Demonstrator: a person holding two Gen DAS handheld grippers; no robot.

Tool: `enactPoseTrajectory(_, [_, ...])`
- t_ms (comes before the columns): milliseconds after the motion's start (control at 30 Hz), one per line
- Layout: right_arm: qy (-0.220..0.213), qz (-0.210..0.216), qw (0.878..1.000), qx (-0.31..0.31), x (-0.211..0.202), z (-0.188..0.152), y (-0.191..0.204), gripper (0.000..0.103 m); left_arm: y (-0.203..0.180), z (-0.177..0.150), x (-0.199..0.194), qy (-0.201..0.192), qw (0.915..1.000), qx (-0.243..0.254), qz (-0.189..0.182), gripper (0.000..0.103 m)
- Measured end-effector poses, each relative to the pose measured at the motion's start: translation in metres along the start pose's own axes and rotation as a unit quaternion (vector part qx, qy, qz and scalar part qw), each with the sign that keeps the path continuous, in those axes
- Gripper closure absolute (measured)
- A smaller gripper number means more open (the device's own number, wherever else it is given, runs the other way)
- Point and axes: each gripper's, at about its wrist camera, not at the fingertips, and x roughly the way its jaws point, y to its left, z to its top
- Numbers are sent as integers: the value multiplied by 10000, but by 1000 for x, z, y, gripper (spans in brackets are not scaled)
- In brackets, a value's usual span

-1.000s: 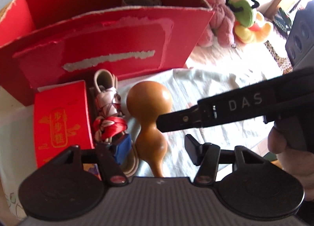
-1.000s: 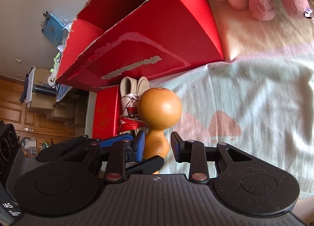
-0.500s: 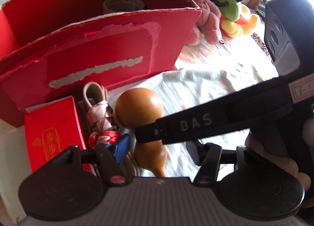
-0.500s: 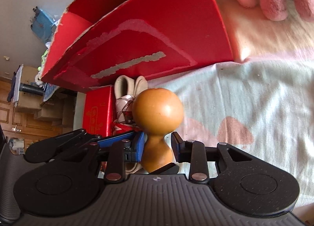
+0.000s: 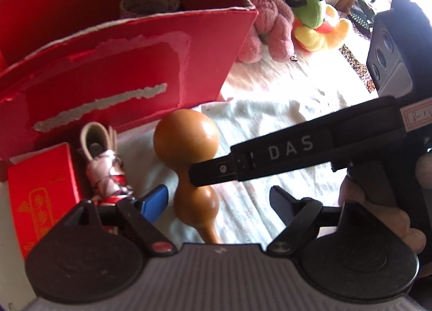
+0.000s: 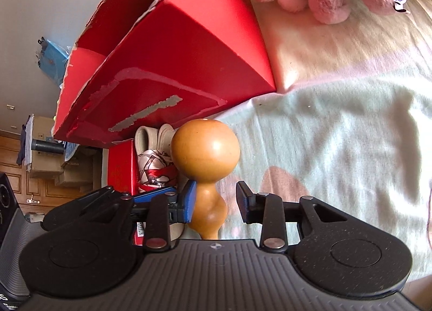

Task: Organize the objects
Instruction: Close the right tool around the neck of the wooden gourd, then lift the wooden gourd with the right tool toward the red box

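Note:
A brown gourd lies on the pale cloth in front of the big red box; it also shows in the right wrist view. My right gripper is open, its blue-padded fingers on either side of the gourd's narrow lower bulb, with a gap on the right. My left gripper is open just behind the gourd. The right gripper's black finger crosses the left wrist view over the gourd's waist.
A small red box and a ribbon-tied bundle lie left of the gourd. A tape roll sits inside the big red box. A pink plush and a green-yellow plush lie beyond, on the cloth.
The right gripper's fingers have slid forward around the gourd's lower bulb and stand slightly wider apart. The left gripper shifted a little; the gourd stays on the cloth.

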Motion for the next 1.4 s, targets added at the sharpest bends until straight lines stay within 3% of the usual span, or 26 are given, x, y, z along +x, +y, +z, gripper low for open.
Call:
enactPoseTrajectory(167, [198, 184, 9994, -226, -3, 10, -4, 68, 4, 1, 12, 129, 9989, -343, 288, 25])
enactPoseTrajectory(333, [512, 420, 9963, -538, 9, 18, 6, 69, 10, 0, 23, 255, 9964, -602, 534, 36])
enactPoseTrajectory(733, [941, 799, 9916, -396, 19, 30, -11, 68, -11, 7, 33, 157, 9949, -353, 933, 38])
enactPoseTrajectory(1033, [758, 679, 9937, -476, -6, 29, -30, 69, -27, 14, 37, 92, 9963, -39, 854, 53])
enactPoseTrajectory(1400, [21, 592, 9963, -621, -61, 27, -37, 71, -83, 38, 17, -427, 9952, 695, 549, 55])
